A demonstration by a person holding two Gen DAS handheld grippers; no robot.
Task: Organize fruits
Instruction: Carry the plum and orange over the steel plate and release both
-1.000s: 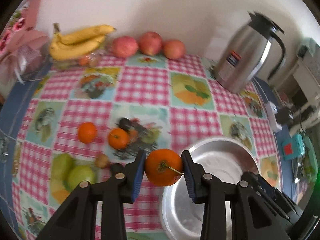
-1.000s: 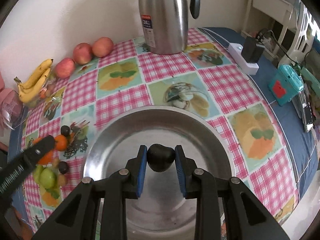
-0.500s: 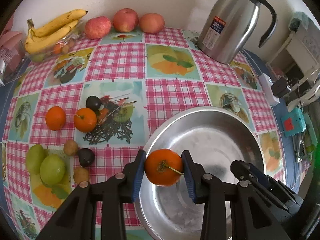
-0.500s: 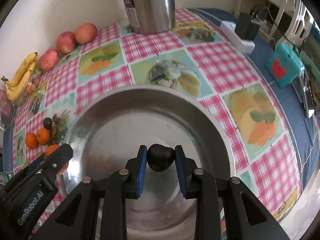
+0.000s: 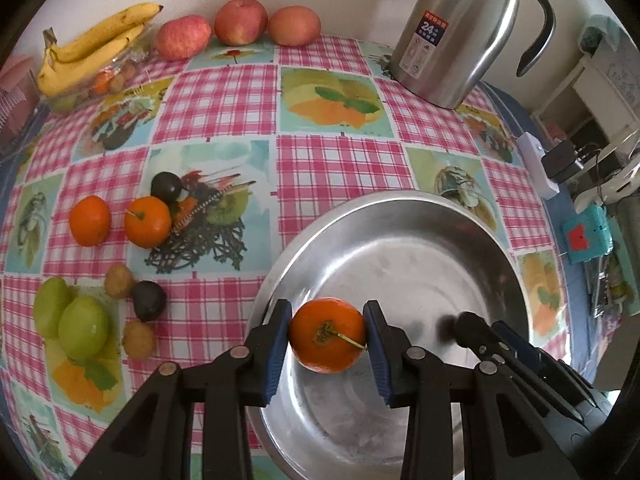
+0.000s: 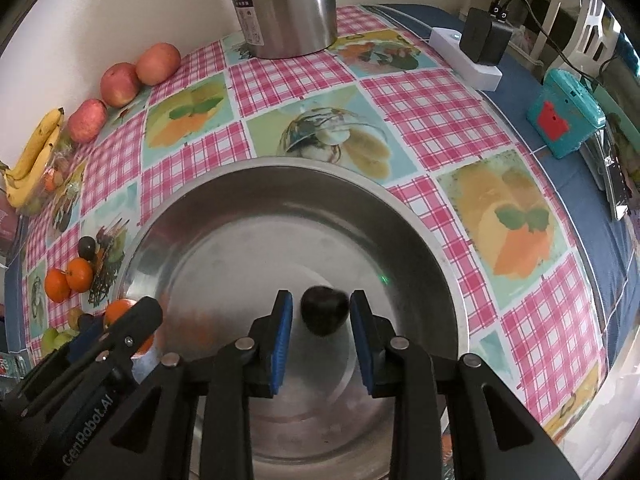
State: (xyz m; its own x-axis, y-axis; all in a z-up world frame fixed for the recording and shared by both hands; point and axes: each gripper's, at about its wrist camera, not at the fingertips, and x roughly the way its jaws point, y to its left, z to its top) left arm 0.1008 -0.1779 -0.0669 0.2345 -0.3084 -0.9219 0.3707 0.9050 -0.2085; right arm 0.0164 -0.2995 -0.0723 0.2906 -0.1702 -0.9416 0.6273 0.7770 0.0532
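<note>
Steel basin (image 5: 400, 216), near right: left gripper (image 5: 326, 336) pinching an orange (image 5: 326, 334); right gripper (image 6: 320, 316), jaws just parting around a dark fruit (image 6: 323, 309); loose fruit left, steel jug (image 5: 460, 28) far.

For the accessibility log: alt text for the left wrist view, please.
The left gripper holds an orange over a steel basin on a checked tablecloth; other fruit lies left, a steel jug behind.
</note>
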